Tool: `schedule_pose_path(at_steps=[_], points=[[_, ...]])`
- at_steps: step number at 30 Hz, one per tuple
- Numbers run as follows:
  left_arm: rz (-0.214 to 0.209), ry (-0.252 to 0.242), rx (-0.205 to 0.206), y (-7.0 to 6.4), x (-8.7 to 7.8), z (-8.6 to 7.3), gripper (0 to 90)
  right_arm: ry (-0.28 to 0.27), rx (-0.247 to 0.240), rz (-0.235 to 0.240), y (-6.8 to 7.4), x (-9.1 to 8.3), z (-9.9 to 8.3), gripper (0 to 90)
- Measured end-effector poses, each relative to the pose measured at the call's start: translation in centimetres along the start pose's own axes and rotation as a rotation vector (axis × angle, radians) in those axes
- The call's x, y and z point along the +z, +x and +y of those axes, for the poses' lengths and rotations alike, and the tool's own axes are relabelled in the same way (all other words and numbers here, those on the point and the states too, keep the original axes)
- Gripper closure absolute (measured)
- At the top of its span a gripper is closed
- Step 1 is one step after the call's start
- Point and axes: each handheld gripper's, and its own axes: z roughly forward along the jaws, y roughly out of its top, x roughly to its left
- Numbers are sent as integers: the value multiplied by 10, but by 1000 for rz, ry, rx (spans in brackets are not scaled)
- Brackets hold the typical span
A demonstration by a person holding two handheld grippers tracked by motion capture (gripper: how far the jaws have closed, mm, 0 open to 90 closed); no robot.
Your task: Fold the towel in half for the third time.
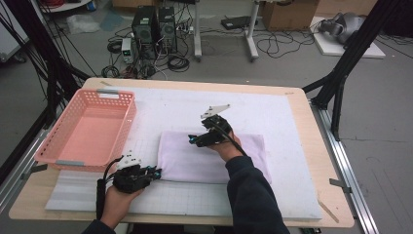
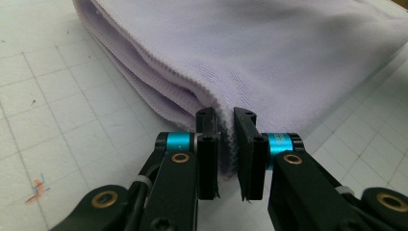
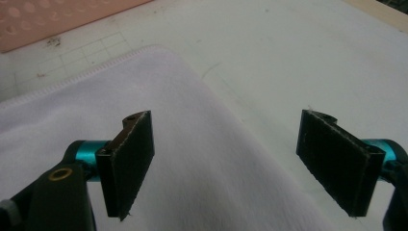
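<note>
Left hand-held gripper (image 2: 226, 154) pinches the folded towel (image 1: 212, 156), lying lengthwise left-right.

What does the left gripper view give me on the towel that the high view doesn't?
Left gripper view: the left tool has its jaws closed on the towel's corner, with stacked folded layers and a stitched hem showing at that edge.

High view: the whole layout, with the towel folded into a rectangle on the white mat, the pink basket off to its left, and the right tool over the towel's upper part.

Both: the lilac towel lying on the gridded mat, with the left tool at its near left corner.
</note>
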Motion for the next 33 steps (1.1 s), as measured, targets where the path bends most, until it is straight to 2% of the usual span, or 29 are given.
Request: schedule_pose_path(at_steps=[6,10,13,15,19,23,25,27,29,31,33], points=[[-4,13,-15,1,0,-1,802,48,-50,64,9,33,16,277],[-7,25,-33,3,1,-2,800,96,-59,73,12,55,19,280],[-8,29,-36,3,1,-2,802,108,-71,86,14,68,25,298],[-11,31,-38,3,1,-3,803,115,-94,96,16,75,30,329],[-12,42,-45,5,0,-4,806,167,-128,117,21,91,35,352],[0,46,-52,7,-1,-4,815,204,-137,163,22,101,39,485],[6,46,-50,6,-1,-3,825,213,-120,191,23,100,40,616],[12,41,-45,6,-3,-1,831,215,-139,209,25,99,41,740],[17,26,-52,8,-6,1,835,204,-176,196,28,99,43,782],[17,12,-62,10,-11,2,837,195,-168,191,31,99,43,795],[16,-4,-67,13,-17,4,839,167,-180,185,33,98,46,798]])
